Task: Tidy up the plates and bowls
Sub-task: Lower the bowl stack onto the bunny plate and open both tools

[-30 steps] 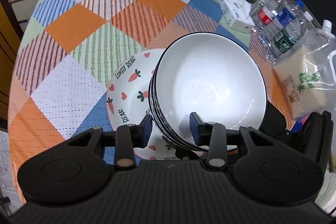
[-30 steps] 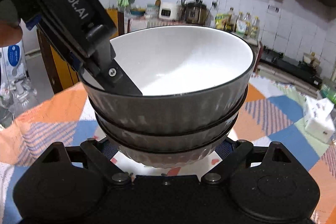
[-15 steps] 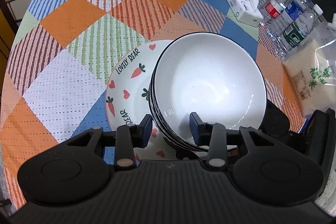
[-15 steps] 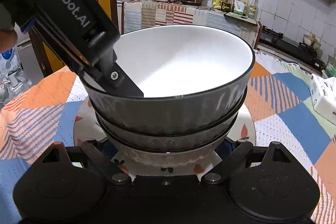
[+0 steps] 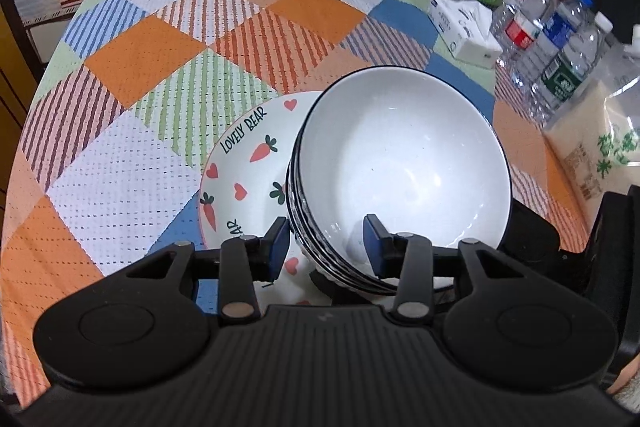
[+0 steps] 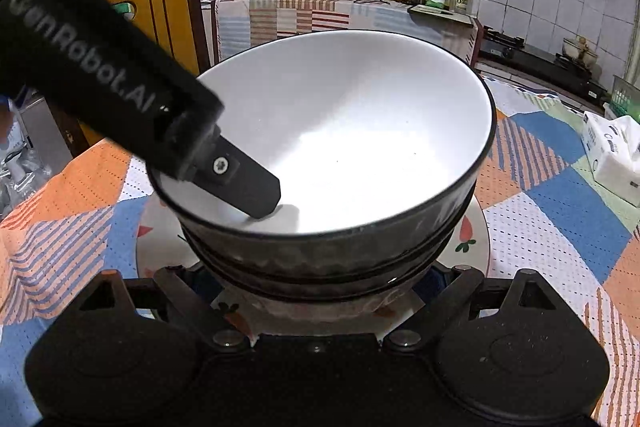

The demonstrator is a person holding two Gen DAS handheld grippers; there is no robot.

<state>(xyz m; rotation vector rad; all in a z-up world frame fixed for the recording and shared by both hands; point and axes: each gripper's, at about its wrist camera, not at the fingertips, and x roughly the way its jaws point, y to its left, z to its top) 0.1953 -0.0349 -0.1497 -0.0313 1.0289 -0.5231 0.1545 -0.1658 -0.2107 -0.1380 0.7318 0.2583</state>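
Patchwork tablecloth (image 5: 132, 167) in orange, blue and green was the drop surface. You had brought both tools down onto it together over the last second.

Closest in, your left gripper (image 5: 324, 247) straddled the near wall of the stack of three white-glazed ceramic bowls with dark ribbed outsides (image 5: 400, 155), one pad outside and one inside the top bowl. Its jaws were opening with that wall between them. The outer pad looked just off the ribbing, so I read it as letting go.

Your right gripper (image 6: 316, 307) sat low against the stack's base with its linkages spread wide. Its pads were hidden under the bowls, so I couldn't tell whether it was gripping.

The stack had gone from hanging above the white ceramic plate printed with carrots, hearts and "LOVELY BEAR" (image 5: 244, 163) to sitting on it, or very nearly. It was off-centre, toward the rim on the right gripper's side.

My read: placement was effectively done and release was the live step. Check that the stack is stable before you back out.

Farther off, the white tissue box (image 5: 464, 27) and the clear plastic water bottles (image 5: 560, 67) stood well apart from the plate.
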